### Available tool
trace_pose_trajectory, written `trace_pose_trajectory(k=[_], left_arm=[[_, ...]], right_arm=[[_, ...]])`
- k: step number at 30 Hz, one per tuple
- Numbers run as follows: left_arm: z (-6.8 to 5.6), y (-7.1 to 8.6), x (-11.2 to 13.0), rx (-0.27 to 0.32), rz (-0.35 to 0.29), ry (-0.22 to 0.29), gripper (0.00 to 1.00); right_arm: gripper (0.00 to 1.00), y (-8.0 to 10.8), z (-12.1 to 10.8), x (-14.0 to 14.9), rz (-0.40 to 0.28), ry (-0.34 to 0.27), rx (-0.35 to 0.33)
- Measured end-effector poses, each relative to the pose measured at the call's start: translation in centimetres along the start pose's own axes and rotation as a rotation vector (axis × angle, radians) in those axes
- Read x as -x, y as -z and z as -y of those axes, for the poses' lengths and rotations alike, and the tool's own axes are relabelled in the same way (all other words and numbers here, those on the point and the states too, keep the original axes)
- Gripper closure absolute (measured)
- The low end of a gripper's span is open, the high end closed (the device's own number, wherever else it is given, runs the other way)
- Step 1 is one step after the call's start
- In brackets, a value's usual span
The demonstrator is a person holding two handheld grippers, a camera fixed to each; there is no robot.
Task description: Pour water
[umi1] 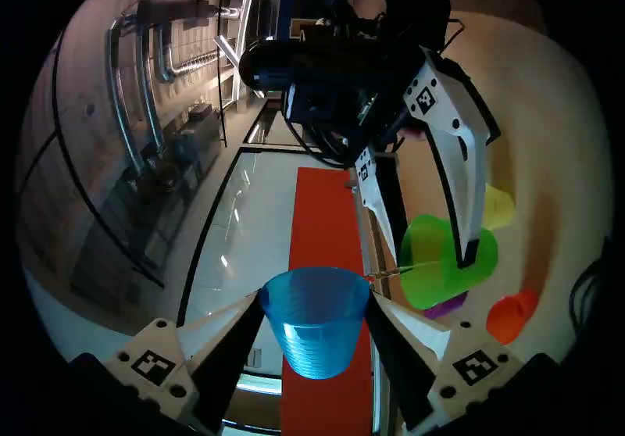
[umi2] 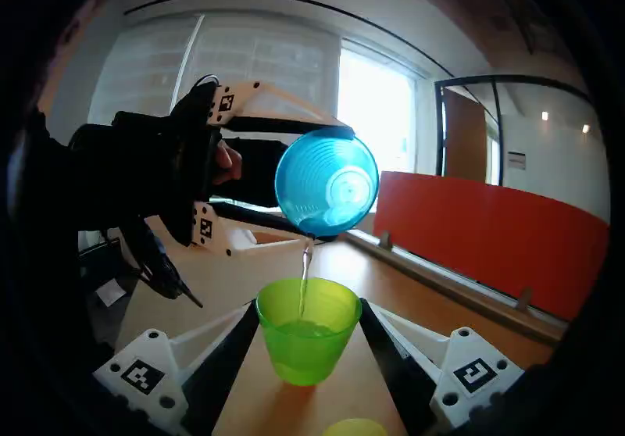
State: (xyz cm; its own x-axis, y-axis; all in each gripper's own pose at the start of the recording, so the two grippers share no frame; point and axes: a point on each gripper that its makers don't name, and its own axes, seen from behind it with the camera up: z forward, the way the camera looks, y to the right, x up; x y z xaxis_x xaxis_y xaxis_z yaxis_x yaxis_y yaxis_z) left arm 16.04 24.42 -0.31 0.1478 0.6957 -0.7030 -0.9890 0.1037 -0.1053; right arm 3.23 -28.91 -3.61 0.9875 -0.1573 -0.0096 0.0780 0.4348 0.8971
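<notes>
Over the counter (umi2: 406,276) we work two grippers. The left gripper (umi1: 315,311) clasps one blue cup (umi1: 315,327), tipped at twelve o'clock above one green cup (umi2: 307,338) clamped in the right gripper (umi2: 307,319). We're mid-pour; next we'd level off before it overflows. In the left gripper view, one yellow cup (umi1: 500,205) sits at two o'clock of the green cup and one orange cup (umi1: 512,316) at four. One thin water stream (umi2: 305,268) falls.

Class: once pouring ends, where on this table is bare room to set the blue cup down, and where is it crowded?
Free: the bare table between the green cup and the red partition. Crowded: around the green cup, where the yellow cup, orange cup and a purple item sit close together.
</notes>
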Motion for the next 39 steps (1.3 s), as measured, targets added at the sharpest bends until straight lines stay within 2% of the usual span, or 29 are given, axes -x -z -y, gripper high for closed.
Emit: trace_pose_trajectory(k=[39], left_arm=[[0.14,0.76,-0.71,-0.013,-0.003,-0.050,0.13]], right_arm=[[0.06,0.15,0.27,-0.59,-0.008,0.012,0.001]])
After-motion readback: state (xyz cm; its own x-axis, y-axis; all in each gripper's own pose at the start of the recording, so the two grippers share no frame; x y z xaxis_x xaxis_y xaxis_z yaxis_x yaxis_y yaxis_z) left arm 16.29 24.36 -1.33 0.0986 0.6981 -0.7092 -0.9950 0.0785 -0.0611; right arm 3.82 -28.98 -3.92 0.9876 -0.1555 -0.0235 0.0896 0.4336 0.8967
